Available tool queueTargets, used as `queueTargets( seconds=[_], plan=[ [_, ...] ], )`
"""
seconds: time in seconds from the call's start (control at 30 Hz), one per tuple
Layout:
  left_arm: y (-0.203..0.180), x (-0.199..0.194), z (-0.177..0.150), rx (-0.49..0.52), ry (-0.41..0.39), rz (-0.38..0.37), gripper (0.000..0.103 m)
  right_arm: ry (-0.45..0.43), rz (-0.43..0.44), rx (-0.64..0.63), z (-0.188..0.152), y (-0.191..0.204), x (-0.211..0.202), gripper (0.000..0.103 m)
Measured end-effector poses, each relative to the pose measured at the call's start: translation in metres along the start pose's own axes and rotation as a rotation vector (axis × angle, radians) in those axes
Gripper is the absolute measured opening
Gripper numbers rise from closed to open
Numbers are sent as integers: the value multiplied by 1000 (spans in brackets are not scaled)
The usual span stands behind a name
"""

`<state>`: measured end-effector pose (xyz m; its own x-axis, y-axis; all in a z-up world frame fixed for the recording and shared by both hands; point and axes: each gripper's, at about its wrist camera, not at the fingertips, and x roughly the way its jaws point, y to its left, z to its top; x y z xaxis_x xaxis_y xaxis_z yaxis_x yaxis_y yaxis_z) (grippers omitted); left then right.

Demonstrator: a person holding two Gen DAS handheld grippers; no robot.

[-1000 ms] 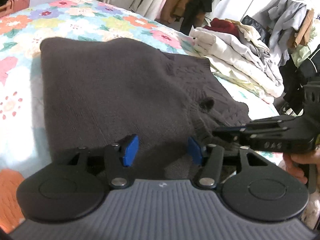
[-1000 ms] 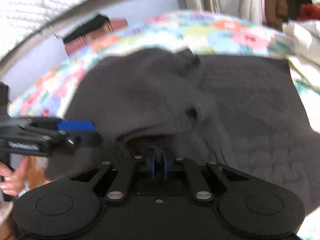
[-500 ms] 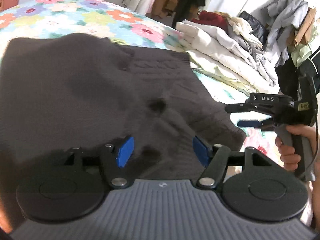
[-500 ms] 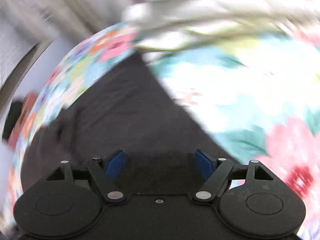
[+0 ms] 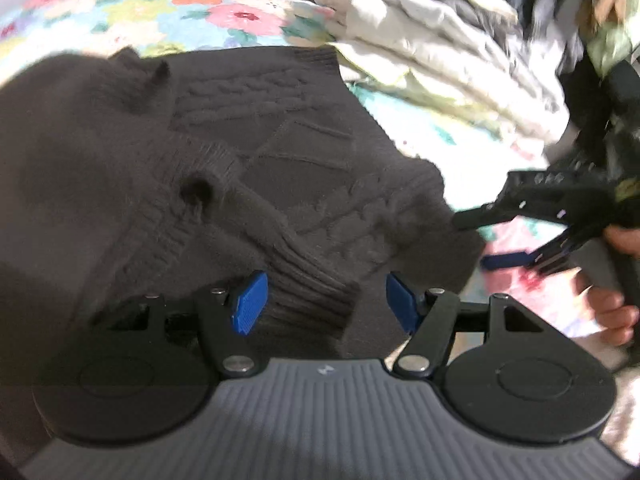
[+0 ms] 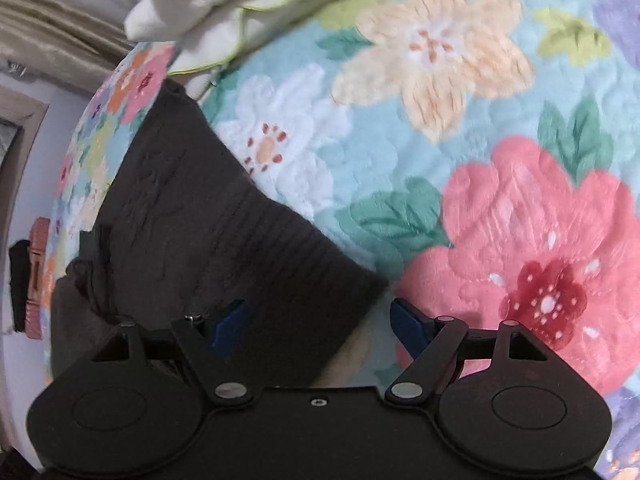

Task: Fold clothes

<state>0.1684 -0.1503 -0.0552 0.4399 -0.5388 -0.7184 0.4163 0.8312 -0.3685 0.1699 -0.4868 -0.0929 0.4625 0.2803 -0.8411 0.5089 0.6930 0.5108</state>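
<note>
- A dark grey knitted sweater (image 5: pixel 168 184) is being shown lying folded on the floral bedspread (image 6: pixel 460 168).
- The left gripper (image 5: pixel 324 300) is being held with its jaws apart over a ribbed cuff; nothing is being pinched.
- The right gripper (image 6: pixel 316 320) is being held wide open above the sweater's ribbed edge, empty.
- Pale folded clothes (image 5: pixel 432 52) are being kept beside the sweater.

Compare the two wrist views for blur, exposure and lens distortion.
Left wrist view: right gripper and clothes pile motion-smeared, dark sweater sharper, bedspread overexposed beside it. Right wrist view: floral quilt crisp, fisheye bends the bed edge, sweater underexposed.
</note>
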Motion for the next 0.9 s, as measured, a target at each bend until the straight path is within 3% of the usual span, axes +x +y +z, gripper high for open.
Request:
queueTargets(
  seconds=[0.1,0.17,0.2,0.27,0.3,0.37,0.5,0.6,0.77,0.83,0.9],
  plan=[
    [9,-7,1,-25,-21,20,65,49,66,-6,3,1,13,85],
    [15,-11,3,-40,-39,19,65,11,68,0,6,9,19,82],
    [19,-13,5,-56,-48,13,65,-9,70,0,8,13,22,73],
    [28,-19,10,-91,-66,-4,65,-66,91,-50,4,26,19,33],
    [31,-22,11,-99,-75,-7,65,-94,101,-75,1,32,18,21],
    [34,-30,13,-87,-92,27,65,-152,127,-125,-3,46,15,21],
    [50,-55,18,-71,-133,51,65,-261,409,-240,-18,83,-8,19],
    [75,-81,21,-106,-168,46,65,-267,545,-351,-42,133,-11,18],
    [141,-131,12,-262,-234,13,65,-115,777,-596,-109,216,4,18],
    [166,-145,2,-317,-234,26,63,-19,797,-726,-140,238,20,17],
    [188,-154,-9,-343,-226,74,65,34,770,-779,-159,244,36,18]
  ],
)
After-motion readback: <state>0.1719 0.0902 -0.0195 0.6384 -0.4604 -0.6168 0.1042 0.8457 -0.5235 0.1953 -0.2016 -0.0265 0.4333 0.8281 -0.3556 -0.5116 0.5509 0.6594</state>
